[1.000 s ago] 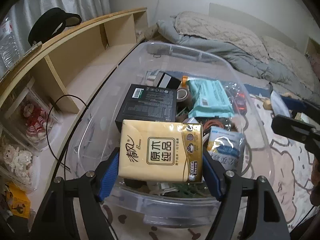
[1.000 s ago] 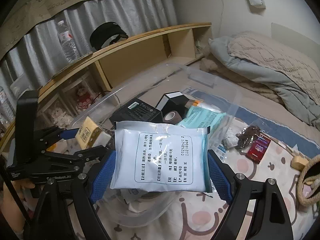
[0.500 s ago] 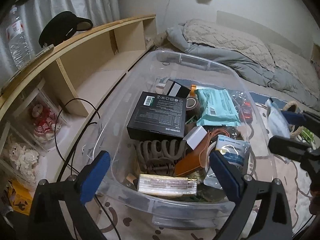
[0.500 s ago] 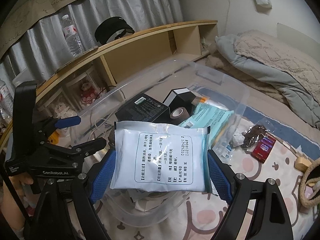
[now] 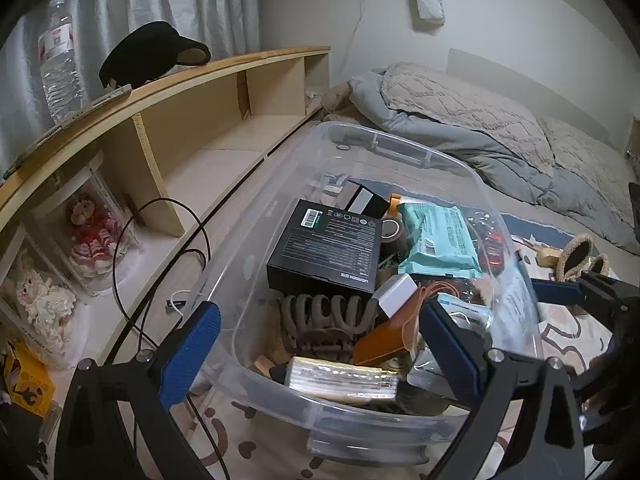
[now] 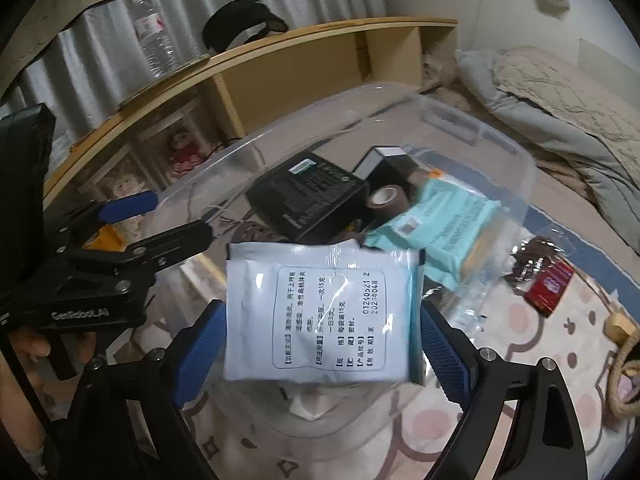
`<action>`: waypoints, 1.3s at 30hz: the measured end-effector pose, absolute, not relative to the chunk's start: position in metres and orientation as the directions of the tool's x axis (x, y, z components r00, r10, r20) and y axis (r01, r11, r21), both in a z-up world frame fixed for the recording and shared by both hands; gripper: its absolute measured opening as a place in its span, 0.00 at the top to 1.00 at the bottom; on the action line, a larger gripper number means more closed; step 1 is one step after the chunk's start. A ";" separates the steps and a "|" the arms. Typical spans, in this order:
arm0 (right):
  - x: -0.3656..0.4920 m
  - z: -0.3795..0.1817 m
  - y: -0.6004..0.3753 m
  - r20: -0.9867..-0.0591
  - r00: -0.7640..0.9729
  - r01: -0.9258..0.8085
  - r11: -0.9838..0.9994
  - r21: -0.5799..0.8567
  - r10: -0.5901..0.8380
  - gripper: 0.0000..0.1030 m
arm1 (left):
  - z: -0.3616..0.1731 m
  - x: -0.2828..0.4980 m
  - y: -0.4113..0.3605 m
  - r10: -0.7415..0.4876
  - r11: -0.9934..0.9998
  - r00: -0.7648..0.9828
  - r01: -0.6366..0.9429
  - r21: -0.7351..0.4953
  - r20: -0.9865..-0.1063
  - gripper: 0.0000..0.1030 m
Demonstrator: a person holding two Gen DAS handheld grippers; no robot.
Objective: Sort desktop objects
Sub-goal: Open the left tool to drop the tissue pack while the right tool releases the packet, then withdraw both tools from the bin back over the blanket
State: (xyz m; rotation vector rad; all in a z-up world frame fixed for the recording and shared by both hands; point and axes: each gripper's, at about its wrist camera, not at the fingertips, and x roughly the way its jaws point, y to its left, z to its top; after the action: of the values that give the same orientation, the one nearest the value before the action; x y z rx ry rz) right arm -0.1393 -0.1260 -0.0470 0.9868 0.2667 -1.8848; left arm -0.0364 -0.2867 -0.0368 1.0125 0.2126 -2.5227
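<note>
White sachet (image 6: pixel 320 312) pinched flat between right claw (image 6: pixel 320 354) fingers, above clear bin (image 6: pixel 472 120).

A long wooden shelf (image 5: pixel 224 92) runs along the wall under grey curtains (image 5: pixel 216 8). On the shelf's top board stand a clear water bottle (image 5: pixel 58 56) near the left end and, just beside it, a black visor cap (image 5: pixel 152 52). In the lower compartments at the left sit a doll in a red dress (image 5: pixel 90 228) inside a clear case and a white plush rabbit (image 5: pixel 40 308); a yellow box (image 5: pixel 28 384) lies at the bottom left corner. A black cable (image 5: pixel 160 240) loops along the shelf's lower board. Beyond, a bed carries a rumpled grey-and-beige quilt (image 5: pixel 480 120).
</note>
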 end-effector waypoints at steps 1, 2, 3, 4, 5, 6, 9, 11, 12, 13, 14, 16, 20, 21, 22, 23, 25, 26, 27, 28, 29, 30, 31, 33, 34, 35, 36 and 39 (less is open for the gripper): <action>-0.138 -0.047 -0.127 -0.728 -0.228 0.827 -0.523 0.206 -0.647 0.07 | -0.037 -0.036 -0.287 -0.317 -0.903 -0.651 0.430 0.009 -0.689 0.03; -0.137 -0.047 -0.127 -0.725 -0.240 0.827 -0.527 0.195 -0.645 0.05 | -0.038 -0.035 -0.288 -0.316 -0.903 -0.652 0.429 0.008 -0.690 0.03; -0.135 -0.046 -0.127 -0.722 -0.248 0.830 -0.526 0.185 -0.645 0.04 | -0.038 -0.035 -0.289 -0.314 -0.903 -0.651 0.429 0.006 -0.691 0.03; -0.134 -0.046 -0.127 -0.721 -0.252 0.833 -0.524 0.177 -0.645 0.04 | -0.039 -0.035 -0.290 -0.312 -0.903 -0.651 0.430 0.003 -0.692 0.03; -0.134 -0.046 -0.128 -0.723 -0.258 0.834 -0.526 0.169 -0.641 0.04 | -0.039 -0.035 -0.290 -0.311 -0.903 -0.651 0.429 0.002 -0.693 0.03; -0.134 -0.046 -0.128 -0.724 -0.261 0.833 -0.528 0.166 -0.639 0.04 | -0.040 -0.035 -0.291 -0.309 -0.903 -0.651 0.429 0.000 -0.694 0.03; -0.135 -0.046 -0.128 -0.720 -0.265 0.830 -0.532 0.168 -0.641 0.04 | -0.040 -0.034 -0.291 -0.310 -0.904 -0.651 0.428 0.002 -0.693 0.03; -0.136 -0.046 -0.128 -0.720 -0.268 0.828 -0.535 0.167 -0.640 0.04 | -0.040 -0.034 -0.291 -0.309 -0.903 -0.651 0.429 0.001 -0.694 0.03; -0.137 -0.046 -0.128 -0.720 -0.269 0.828 -0.536 0.167 -0.639 0.04 | -0.040 -0.034 -0.291 -0.309 -0.903 -0.650 0.429 0.001 -0.694 0.03; -0.137 -0.046 -0.128 -0.720 -0.269 0.826 -0.538 0.168 -0.639 0.04 | -0.040 -0.034 -0.291 -0.309 -0.904 -0.650 0.427 0.002 -0.694 0.03; -0.138 -0.046 -0.128 -0.719 -0.268 0.825 -0.538 0.171 -0.641 0.04 | -0.040 -0.034 -0.290 -0.310 -0.905 -0.651 0.426 0.004 -0.693 0.03; -0.139 -0.046 -0.128 -0.718 -0.267 0.824 -0.539 0.175 -0.643 0.04 | -0.040 -0.034 -0.290 -0.309 -0.906 -0.651 0.424 0.005 -0.693 0.03; -0.140 -0.046 -0.126 -0.710 -0.274 0.821 -0.543 0.178 -0.648 0.04 | -0.040 -0.033 -0.288 -0.309 -0.907 -0.652 0.422 0.008 -0.692 0.03; -0.141 -0.046 -0.124 -0.706 -0.279 0.819 -0.545 0.179 -0.651 0.04 | -0.040 -0.033 -0.288 -0.310 -0.907 -0.653 0.420 0.010 -0.691 0.03; -0.141 -0.045 -0.123 -0.703 -0.283 0.818 -0.547 0.179 -0.653 0.04 | -0.039 -0.033 -0.287 -0.310 -0.908 -0.655 0.419 0.010 -0.689 0.03; -0.142 -0.045 -0.122 -0.696 -0.290 0.816 -0.549 0.179 -0.657 0.04 | -0.039 -0.033 -0.285 -0.310 -0.909 -0.656 0.417 0.011 -0.688 0.03; -0.144 -0.043 -0.118 -0.678 -0.306 0.813 -0.554 0.179 -0.668 0.04 | -0.037 -0.032 -0.282 -0.310 -0.911 -0.662 0.413 0.014 -0.682 0.03; -0.145 -0.042 -0.114 -0.665 -0.318 0.810 -0.558 0.179 -0.675 0.04 | -0.036 -0.032 -0.280 -0.312 -0.912 -0.666 0.410 0.017 -0.677 0.03; -0.146 -0.041 -0.112 -0.655 -0.327 0.809 -0.560 0.180 -0.682 0.03 | -0.035 -0.032 -0.278 -0.316 -0.912 -0.671 0.409 0.021 -0.671 0.03; -0.146 -0.040 -0.110 -0.644 -0.334 0.808 -0.561 0.181 -0.688 0.00 | -0.034 -0.032 -0.276 -0.322 -0.912 -0.676 0.409 0.026 -0.662 0.02; -0.147 -0.038 -0.106 -0.627 -0.348 0.806 -0.564 0.179 -0.697 0.00 | -0.033 -0.031 -0.275 -0.326 -0.912 -0.682 0.408 0.028 -0.654 0.00; -0.147 -0.036 -0.104 -0.614 -0.362 0.804 -0.568 0.175 -0.701 0.00 | -0.031 -0.030 -0.273 -0.329 -0.912 -0.691 0.409 0.027 -0.644 0.00; -0.148 -0.033 -0.101 -0.603 -0.377 0.801 -0.574 0.169 -0.704 0.00 | -0.029 -0.029 -0.271 -0.330 -0.912 -0.700 0.409 0.023 -0.634 0.00; -0.149 -0.029 -0.095 -0.583 -0.400 0.796 -0.583 0.162 -0.707 0.00 | -0.024 -0.028 -0.267 -0.325 -0.914 -0.720 0.405 0.009 -0.613 0.00; -0.150 -0.027 -0.093 -0.576 -0.408 0.794 -0.587 0.160 -0.709 0.00 | -0.022 -0.027 -0.266 -0.326 -0.915 -0.729 0.404 0.005 -0.602 0.00; -0.151 -0.025 -0.090 -0.566 -0.422 0.790 -0.594 0.154 -0.708 0.00 | -0.020 -0.026 -0.264 -0.324 -0.916 -0.739 0.402 -0.001 -0.590 0.00; -0.152 -0.024 -0.087 -0.558 -0.433 0.787 -0.599 0.149 -0.708 0.00 | -0.018 -0.025 -0.262 -0.320 -0.917 -0.750 0.399 -0.009 -0.579 0.00; -0.156 -0.020 -0.076 -0.527 -0.463 0.777 -0.613 0.144 -0.712 0.00 | -0.014 -0.025 -0.256 -0.324 -0.916 -0.761 0.400 -0.013 -0.562 0.00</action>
State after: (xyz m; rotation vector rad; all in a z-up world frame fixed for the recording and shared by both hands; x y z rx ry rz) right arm -0.1558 -0.0757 -0.0199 0.6946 0.1447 -2.1233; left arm -0.0247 -0.2564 -0.0136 0.8043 0.1863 -2.6256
